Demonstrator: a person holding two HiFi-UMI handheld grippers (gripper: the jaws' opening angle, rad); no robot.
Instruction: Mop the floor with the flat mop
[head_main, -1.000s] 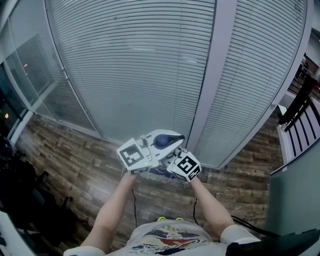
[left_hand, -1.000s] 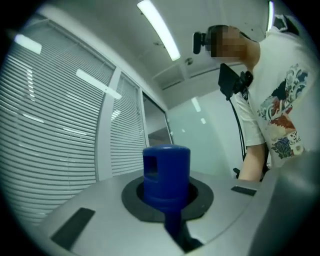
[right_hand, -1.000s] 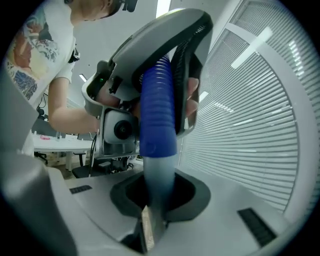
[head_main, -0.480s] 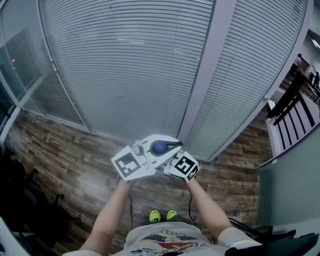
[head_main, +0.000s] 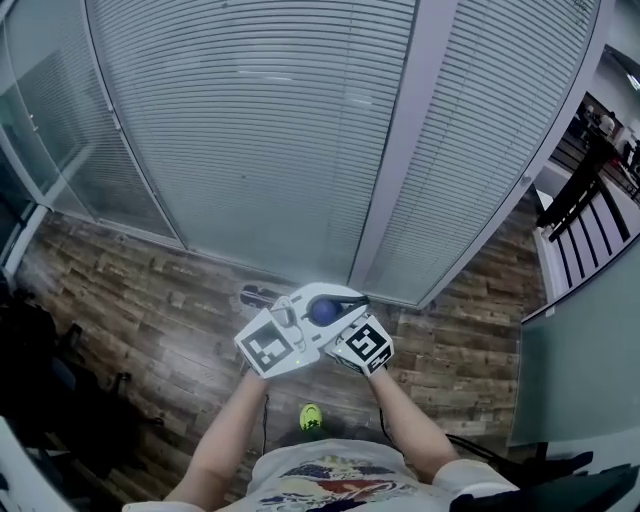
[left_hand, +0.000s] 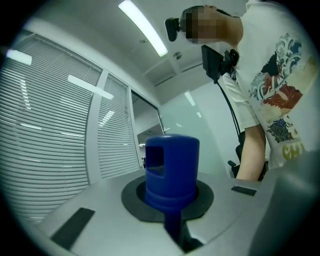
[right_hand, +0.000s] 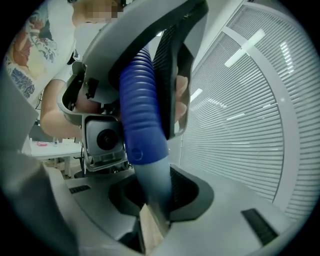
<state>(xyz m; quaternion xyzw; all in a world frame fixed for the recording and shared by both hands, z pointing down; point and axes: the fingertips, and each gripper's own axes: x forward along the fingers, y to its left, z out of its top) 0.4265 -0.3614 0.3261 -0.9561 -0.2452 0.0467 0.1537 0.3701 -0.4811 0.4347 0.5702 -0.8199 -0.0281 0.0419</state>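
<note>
Legible text check, all three views:

- Shirt (left_hand: 280, 100), left gripper view: yellow block lettering (left_hand: 291, 149) is showing low on the front. It is starting with what looks like "CH"; the rest is running out of sight. The other print on the shirt is reading as picture only, no words.
- Left marker cube (head_main: 268, 345) and right marker cube (head_main: 368, 343), head view: each is carrying a black-and-white square code pattern. No letters or digits are coming through.
- Mop handle (right_hand: 142, 115), right gripper view: the blue grip is showing a small moulded ring with no characters in it.
- Nothing else is reading as text.
</note>
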